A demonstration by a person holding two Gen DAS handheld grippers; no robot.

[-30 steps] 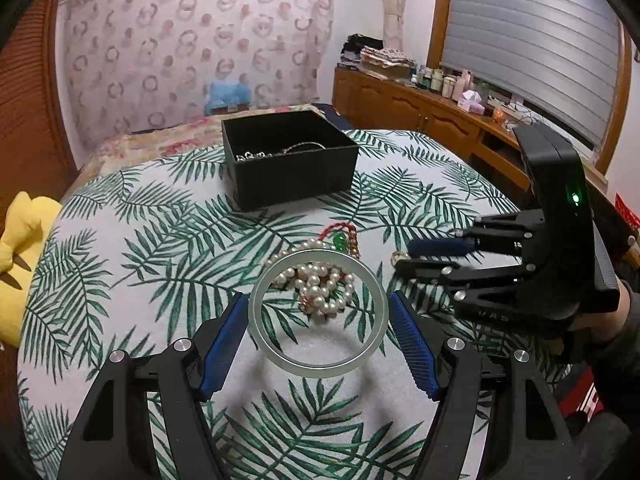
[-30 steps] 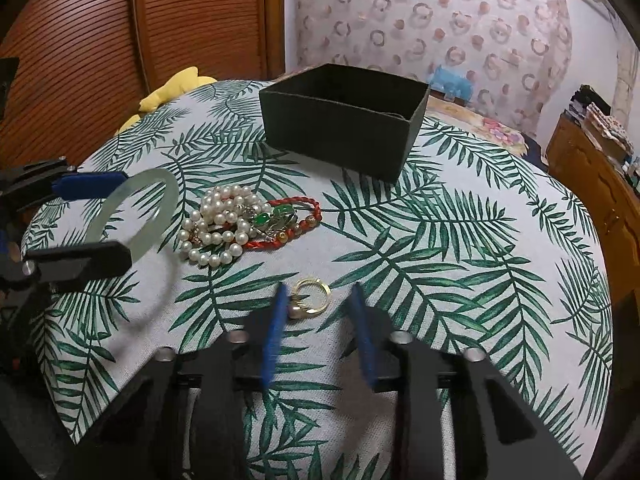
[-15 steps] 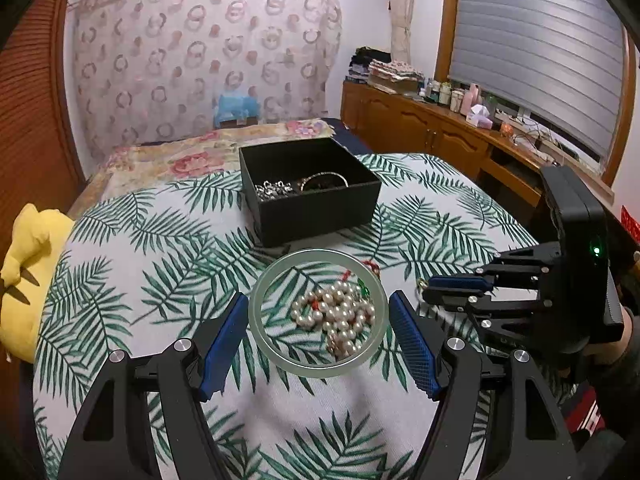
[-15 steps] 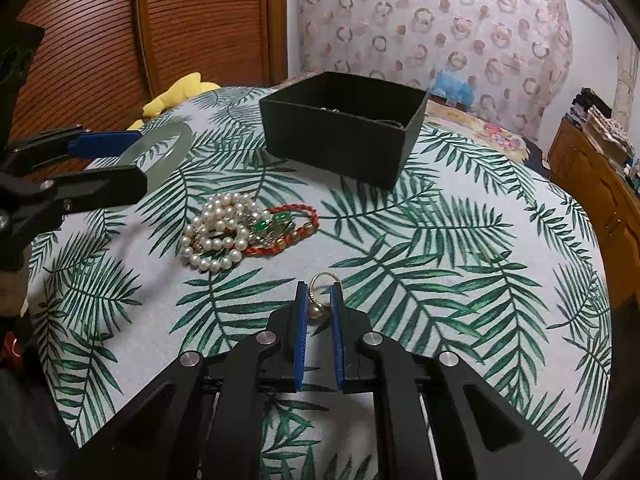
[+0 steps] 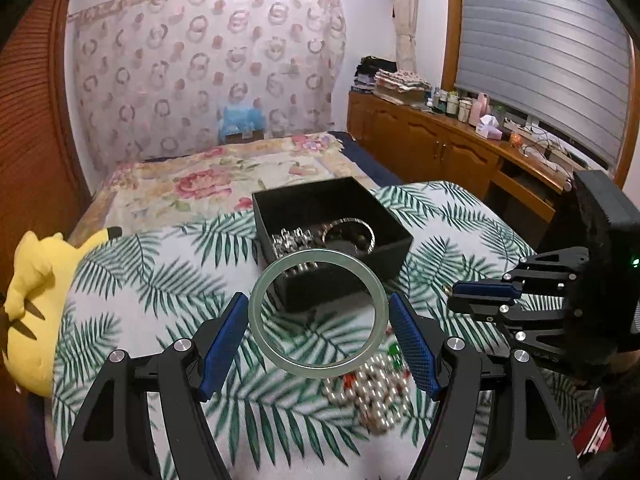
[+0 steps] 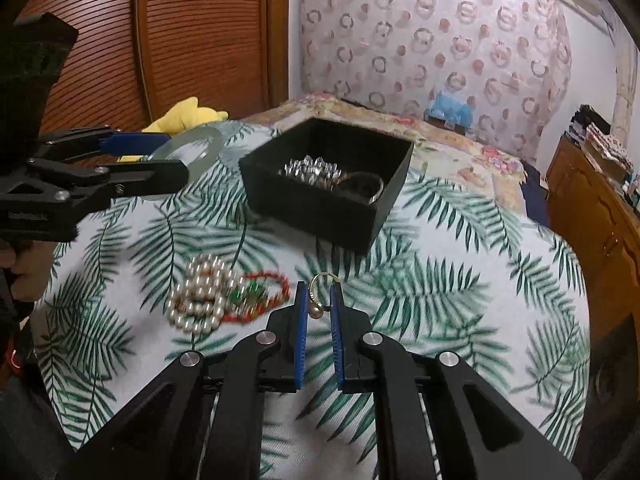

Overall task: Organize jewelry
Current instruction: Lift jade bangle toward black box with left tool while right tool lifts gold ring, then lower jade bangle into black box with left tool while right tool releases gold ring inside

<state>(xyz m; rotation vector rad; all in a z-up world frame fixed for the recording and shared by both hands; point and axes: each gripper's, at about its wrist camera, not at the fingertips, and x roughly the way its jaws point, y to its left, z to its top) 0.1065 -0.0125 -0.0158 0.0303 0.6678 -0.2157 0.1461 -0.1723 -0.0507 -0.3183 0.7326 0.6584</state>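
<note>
While the left gripper (image 5: 318, 322) held the pale green bangle (image 5: 318, 314) clamped across its width between the blue pads (image 5: 224, 344), the black box (image 5: 332, 240) lay straight ahead of it and a little beyond, open side up. Seen from the left wrist, the bangle hung flat, its ring face up, its far edge overlapping the box's near wall. Inside the box sat a silvery chain (image 5: 292, 240) and a metal bangle (image 5: 349, 232). Short of the box, on the palm-leaf cloth (image 5: 160, 280), lay the pearl strand (image 5: 372, 388). To the right of the box the right gripper (image 5: 454, 300) came in side-on, level with the near wall.

From the right wrist, the right gripper (image 6: 319, 304) was pinched on a small gold ring (image 6: 322, 292) carrying a pearl, the ring standing upright between the pads (image 6: 301, 340). The box (image 6: 328, 200) lay ahead and slightly left of it. Nearer than the box and to the left rested the pearls (image 6: 202, 300) tangled with a red cord bracelet (image 6: 260, 296). Left of the box, the left gripper (image 6: 176, 156) carried its bangle (image 6: 192, 148) close by the near corner. I judged the left hand the nearer to dropping its piece in. No brand, label or writing could be read anywhere.
</note>
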